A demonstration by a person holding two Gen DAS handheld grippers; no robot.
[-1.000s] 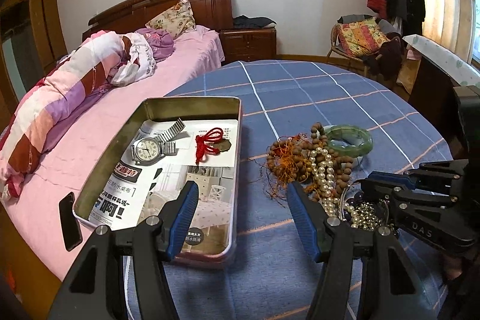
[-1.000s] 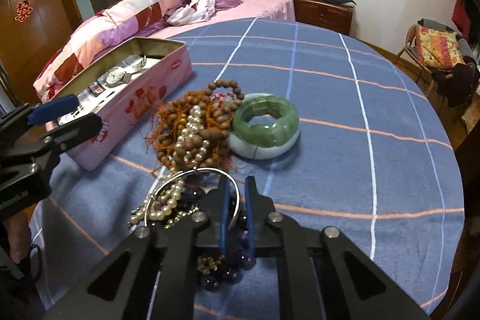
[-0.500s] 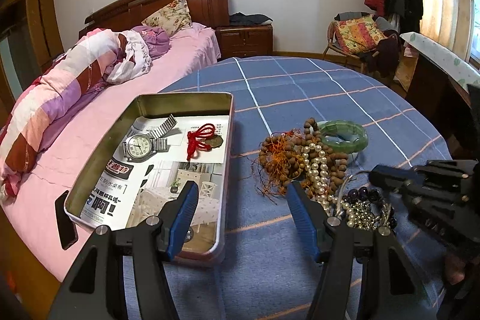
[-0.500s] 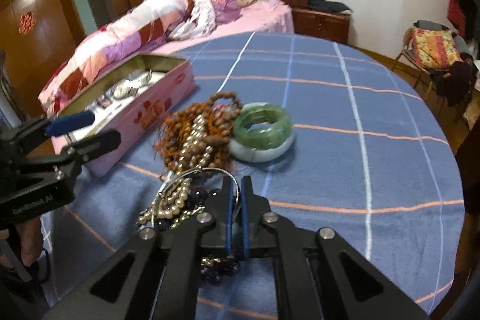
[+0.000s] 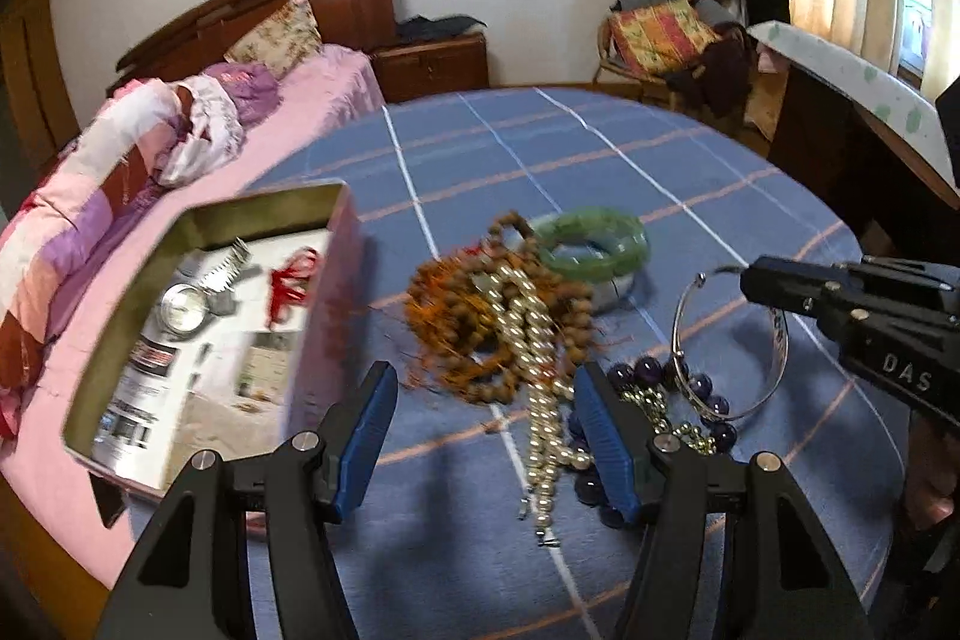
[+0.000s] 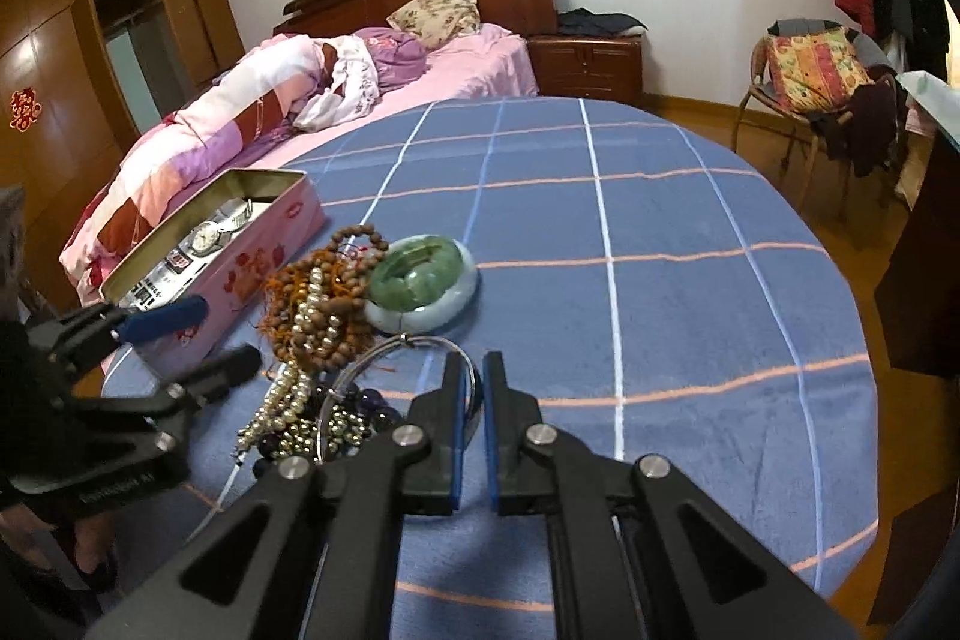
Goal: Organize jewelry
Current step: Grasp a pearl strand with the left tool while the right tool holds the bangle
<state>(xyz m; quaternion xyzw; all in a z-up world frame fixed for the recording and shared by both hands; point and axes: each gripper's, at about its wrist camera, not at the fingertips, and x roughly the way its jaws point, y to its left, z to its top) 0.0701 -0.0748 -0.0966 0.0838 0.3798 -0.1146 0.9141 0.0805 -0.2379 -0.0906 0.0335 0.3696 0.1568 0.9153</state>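
**Silver bangle in the right grip: handling and count**

Silver bangle [image 5: 729, 340] was the item in hand. Your right gripper [image 6: 473, 388] was clenched on its thin band, holding it just above the near right of the jewelry pile on the blue table [image 6: 660, 310]. Judged from its look, the bangle was light, stiff and slick, so it could pivot in the pads; a grip across the flat of the band suited it best. Your left gripper [image 5: 486, 436] was released, jaws wide over the pearl strand [image 5: 534, 400], holding nothing.

Count on the table: one silver bangle, one green jade bracelet [image 5: 591, 238], one pearl strand, one purple bead bracelet [image 5: 702, 388]; the brown wooden beads [image 5: 474, 316] were too tangled to count. In the tin [image 6: 240, 262] at far left: one wristwatch [image 5: 192, 298], one red knot [image 5: 291, 280].
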